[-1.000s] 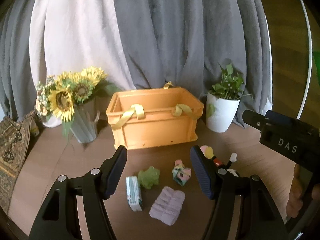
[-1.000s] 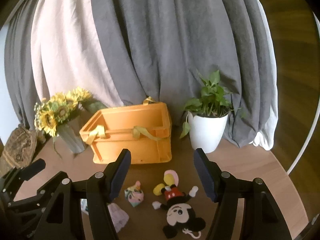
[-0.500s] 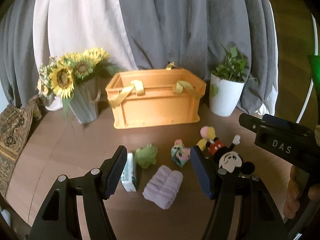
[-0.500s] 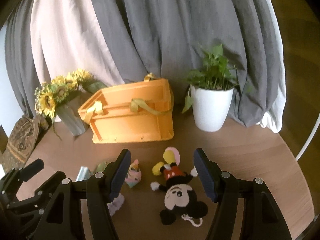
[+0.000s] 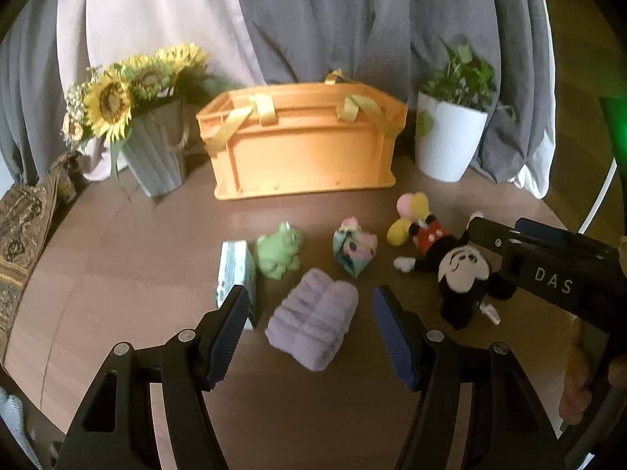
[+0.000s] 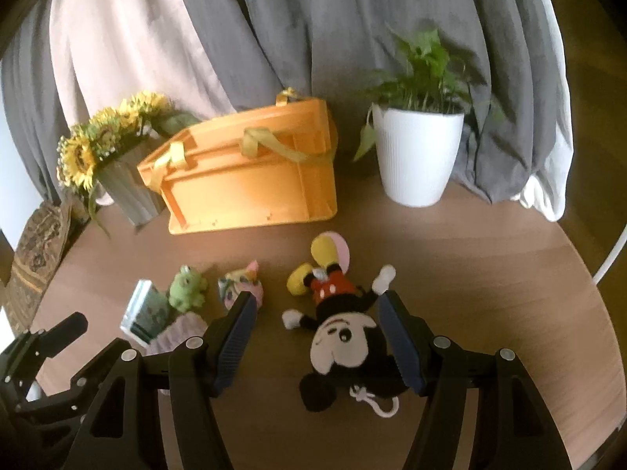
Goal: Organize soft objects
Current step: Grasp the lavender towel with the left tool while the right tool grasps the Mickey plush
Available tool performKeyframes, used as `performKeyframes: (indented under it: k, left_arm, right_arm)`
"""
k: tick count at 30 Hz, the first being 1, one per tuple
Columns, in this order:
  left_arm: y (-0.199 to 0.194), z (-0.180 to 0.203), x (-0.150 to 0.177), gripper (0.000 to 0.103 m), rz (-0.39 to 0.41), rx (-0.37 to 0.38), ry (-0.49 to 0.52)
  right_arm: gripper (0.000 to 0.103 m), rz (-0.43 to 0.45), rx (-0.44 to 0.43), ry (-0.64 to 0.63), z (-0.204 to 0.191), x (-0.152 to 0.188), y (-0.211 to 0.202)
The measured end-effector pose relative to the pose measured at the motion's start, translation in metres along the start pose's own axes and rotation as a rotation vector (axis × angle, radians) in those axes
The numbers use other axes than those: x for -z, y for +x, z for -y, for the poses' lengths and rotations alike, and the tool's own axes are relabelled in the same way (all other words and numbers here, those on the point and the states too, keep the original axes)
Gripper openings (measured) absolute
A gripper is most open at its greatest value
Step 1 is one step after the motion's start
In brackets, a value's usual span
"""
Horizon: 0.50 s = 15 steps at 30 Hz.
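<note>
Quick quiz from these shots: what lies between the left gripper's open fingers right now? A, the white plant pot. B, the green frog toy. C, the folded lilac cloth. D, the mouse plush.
C: in the left wrist view the folded lilac cloth lies on the table between the left gripper's open fingers, untouched.

We find our left gripper [image 5: 311,305] tilted forward and downward, its two ribbed blue pads [image 5: 231,329] standing apart with open space between them and nothing pressed against either. Our right gripper [image 6: 319,313] is tilted the same way, jaws likewise parted and neither pad in visible contact with anything; its black body also shows to the right of the left claw, level with that claw's fingertips. At the lower right of the left claw we note fingers of our right hand [image 5: 576,387] wrapped around that gripper's handle.
</note>
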<state>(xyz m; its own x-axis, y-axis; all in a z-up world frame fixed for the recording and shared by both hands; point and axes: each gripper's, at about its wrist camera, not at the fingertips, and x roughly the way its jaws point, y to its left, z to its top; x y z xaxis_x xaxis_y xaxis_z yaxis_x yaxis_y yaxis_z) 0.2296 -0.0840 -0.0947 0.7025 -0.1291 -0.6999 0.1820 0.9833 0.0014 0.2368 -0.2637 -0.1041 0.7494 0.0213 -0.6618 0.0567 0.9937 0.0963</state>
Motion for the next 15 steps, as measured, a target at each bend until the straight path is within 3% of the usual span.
performKeyframes:
  k: [15]
  left_arm:
    - [0.033,0.005,0.025,0.064,-0.105,-0.026,0.002]
  right_arm:
    - [0.066,-0.106,0.05,-0.009,0.011,0.027,0.037]
